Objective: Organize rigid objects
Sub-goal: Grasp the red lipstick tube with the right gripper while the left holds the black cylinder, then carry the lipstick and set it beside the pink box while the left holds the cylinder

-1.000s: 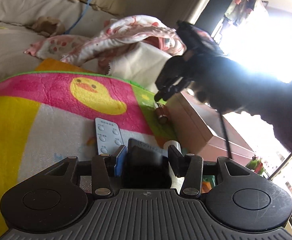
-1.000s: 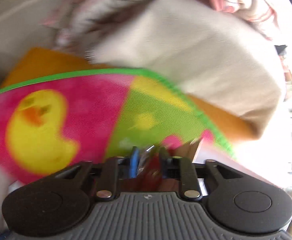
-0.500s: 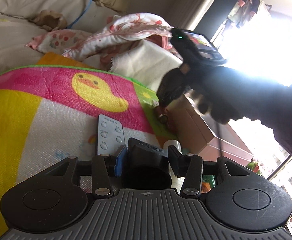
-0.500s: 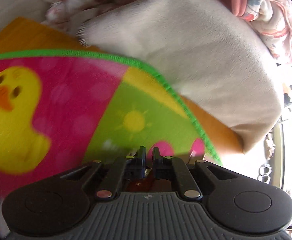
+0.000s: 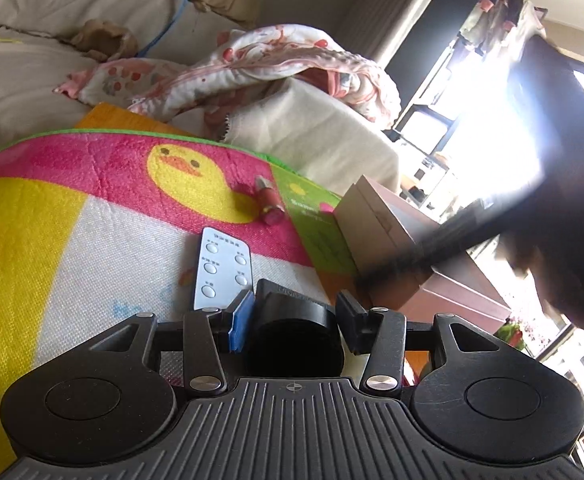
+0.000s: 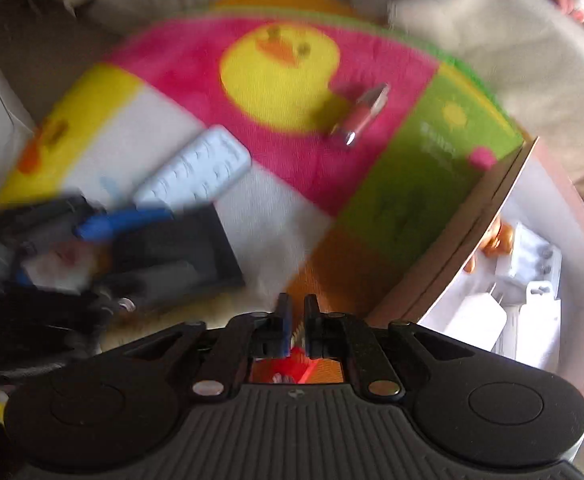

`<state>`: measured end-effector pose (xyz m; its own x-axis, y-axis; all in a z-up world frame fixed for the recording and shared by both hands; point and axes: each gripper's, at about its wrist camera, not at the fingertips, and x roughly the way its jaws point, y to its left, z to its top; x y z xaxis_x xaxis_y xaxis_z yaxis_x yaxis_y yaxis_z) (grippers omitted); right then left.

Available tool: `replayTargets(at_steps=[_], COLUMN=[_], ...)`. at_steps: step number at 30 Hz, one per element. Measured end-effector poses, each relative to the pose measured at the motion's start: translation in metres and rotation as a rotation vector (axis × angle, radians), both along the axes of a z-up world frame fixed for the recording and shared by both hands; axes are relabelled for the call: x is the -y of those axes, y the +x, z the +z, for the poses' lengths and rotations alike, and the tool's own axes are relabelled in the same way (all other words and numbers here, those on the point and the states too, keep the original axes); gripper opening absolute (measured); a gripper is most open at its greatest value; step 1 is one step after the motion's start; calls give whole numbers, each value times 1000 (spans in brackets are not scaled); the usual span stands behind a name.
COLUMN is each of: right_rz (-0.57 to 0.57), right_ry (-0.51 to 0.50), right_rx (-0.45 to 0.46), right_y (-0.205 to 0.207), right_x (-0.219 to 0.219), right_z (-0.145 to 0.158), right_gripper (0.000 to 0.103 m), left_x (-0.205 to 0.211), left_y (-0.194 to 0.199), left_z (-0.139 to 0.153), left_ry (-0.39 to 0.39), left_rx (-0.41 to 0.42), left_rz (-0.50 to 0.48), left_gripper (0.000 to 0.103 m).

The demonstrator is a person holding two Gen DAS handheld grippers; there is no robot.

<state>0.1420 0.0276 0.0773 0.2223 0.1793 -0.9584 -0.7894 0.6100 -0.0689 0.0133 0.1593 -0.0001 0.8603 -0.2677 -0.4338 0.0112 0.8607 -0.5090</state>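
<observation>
- Left gripper [image 5: 292, 316] clamped on my black box [image 5: 294, 320]: stiff, light, held across its sides.
- Right gripper [image 6: 296, 320] together, empty; lipstick [image 6: 362, 114] ahead is small, slick, likely to roll.

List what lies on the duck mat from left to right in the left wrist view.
White remote → small red tube → cardboard box at the mat's right edge.

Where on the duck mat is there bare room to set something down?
Free: the yellow and white patch left of the remote, and the pink stretch above the duck. Also the green panel between the red tube and the box. Crowded: near the left gripper, around the black case.
</observation>
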Motion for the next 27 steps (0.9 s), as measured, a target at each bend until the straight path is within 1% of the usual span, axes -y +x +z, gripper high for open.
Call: replayTargets(at_steps=[1, 2, 3, 4, 5, 7, 10, 12, 13, 14, 15, 16, 17, 18, 19, 20, 22, 23, 27], right_rz=[-24, -59, -103, -146, -188, -267, -316, -306, -285, -261, -231, -191, -152, -125, -97, -82, -94, -83, -36], right_ry=[52, 107, 159, 211, 261, 332, 375, 381, 378, 370, 358, 328, 282, 251, 238, 245, 283, 297, 335], right_rx=[29, 66, 101, 127, 141, 129, 45, -9, -21, -11, 9, 30, 51, 101, 108, 78, 43, 43, 96], right_y=[5, 13, 24, 35, 49, 78, 108, 111, 109, 106, 101, 94, 90, 81, 73, 70, 61, 54, 16], right_x=[1, -1, -3, -6, -10, -20, -40, -52, -57, -63, -70, -78, -87, -93, -95, -93, -77, -67, -11], right_z=[8, 15, 21, 23, 23, 15, -3, -14, -19, -22, -26, -29, -34, -34, -32, -29, -15, -8, 18], right_gripper=[12, 22, 29, 43, 49, 50, 49, 49, 49, 49, 46, 32, 26, 22, 20, 20, 20, 20, 20], left_x=[0, 0, 1, 1, 2, 2, 1, 1, 1, 2, 2, 2, 2, 2, 1, 1, 3, 4, 14], left_y=[0, 0, 0, 0, 0, 0, 0, 1, 1, 1, 1, 1, 1, 1, 2, 2, 2, 3, 2], left_z=[0, 0, 0, 0, 0, 0, -1, -1, -1, -1, -1, -1, -1, -1, -1, -1, -1, -1, 1], left_ry=[-1, 0, 3, 6, 8, 10, 1, 1, 3, 6, 7, 6, 3, 0, -2, -3, 2, 9, 62], left_rx=[-1, -2, -2, -2, -2, -1, -2, -3, -4, -4, -4, -3, -3, -3, -3, -3, -3, -2, 1], left_rz=[-1, -2, -4, -6, -8, -10, -11, -12, -14, -15, -15, -15, -15, -15, -16, -18, -27, -33, -68], left_gripper=[50, 50, 50, 50, 50, 50, 50, 50, 50, 50, 50, 50, 50, 50, 50, 50, 50, 50, 50])
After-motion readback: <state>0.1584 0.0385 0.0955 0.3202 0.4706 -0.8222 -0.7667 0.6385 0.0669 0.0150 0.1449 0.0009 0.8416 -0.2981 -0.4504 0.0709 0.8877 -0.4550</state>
